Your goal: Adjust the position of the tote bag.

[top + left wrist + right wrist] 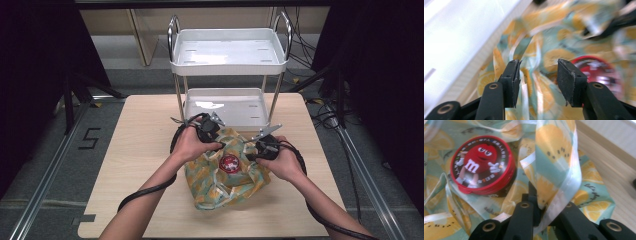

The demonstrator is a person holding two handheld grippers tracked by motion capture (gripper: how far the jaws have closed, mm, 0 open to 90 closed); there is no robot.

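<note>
While the left gripper (537, 82) hangs with jaws apart just over the bag's (220, 185) left edge, nothing between them, the red tin (229, 163) sits inside the bag between both hands. Right gripper (541, 207) pinches a fold of the right rim. Behind, the white cart (227, 65) holds nothing on its shelves.

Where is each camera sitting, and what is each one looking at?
High view: above the person's side, looking forward and down at the table, white cart, lemon-print bag; forearms, both hands show.
Left gripper view: rides the left hand-held gripper, facing the bag; its jaws stand open.
Right gripper view: rides the right hand-held gripper, jaws pinching the bag.
All three share the bag and red round tin.
</note>
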